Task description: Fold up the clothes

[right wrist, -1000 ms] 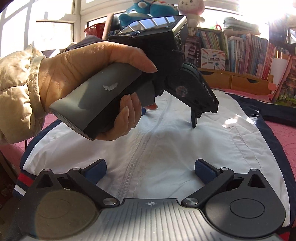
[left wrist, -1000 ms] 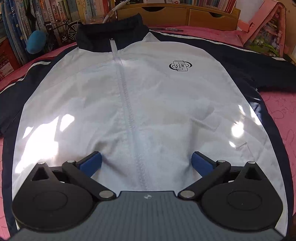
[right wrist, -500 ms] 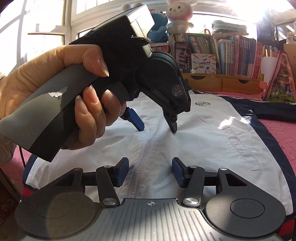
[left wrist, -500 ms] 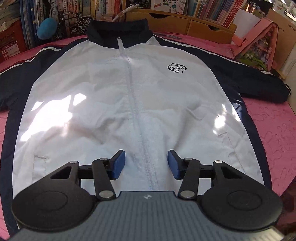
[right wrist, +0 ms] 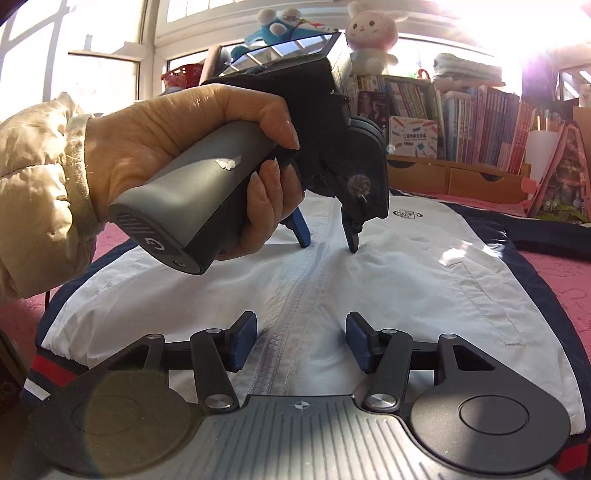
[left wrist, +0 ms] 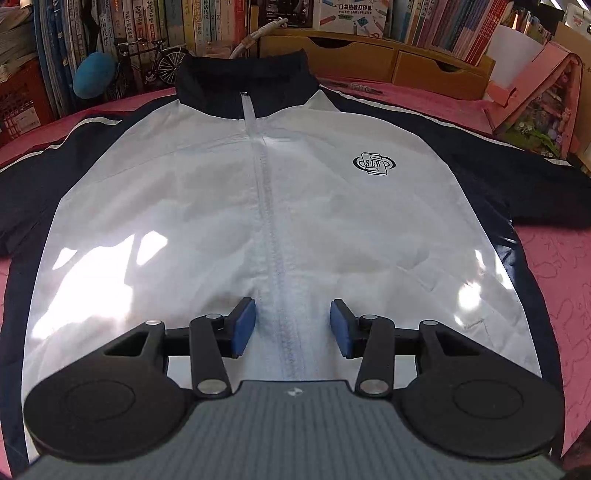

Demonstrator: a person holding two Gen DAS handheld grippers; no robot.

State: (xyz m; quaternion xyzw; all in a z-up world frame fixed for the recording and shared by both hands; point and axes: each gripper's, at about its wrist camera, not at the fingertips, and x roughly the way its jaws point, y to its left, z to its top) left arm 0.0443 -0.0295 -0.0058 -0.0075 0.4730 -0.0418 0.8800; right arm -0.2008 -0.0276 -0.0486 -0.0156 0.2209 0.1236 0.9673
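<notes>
Both the left gripper and right gripper, part-spread and the right opening, are straddling the jacket zipper without pinching it, likely to flatten it.

Jacket spread flat on the table, collar at the far end. Behind it, wooden drawers below rows of books. Beside the collar, left, a model bicycle.
</notes>
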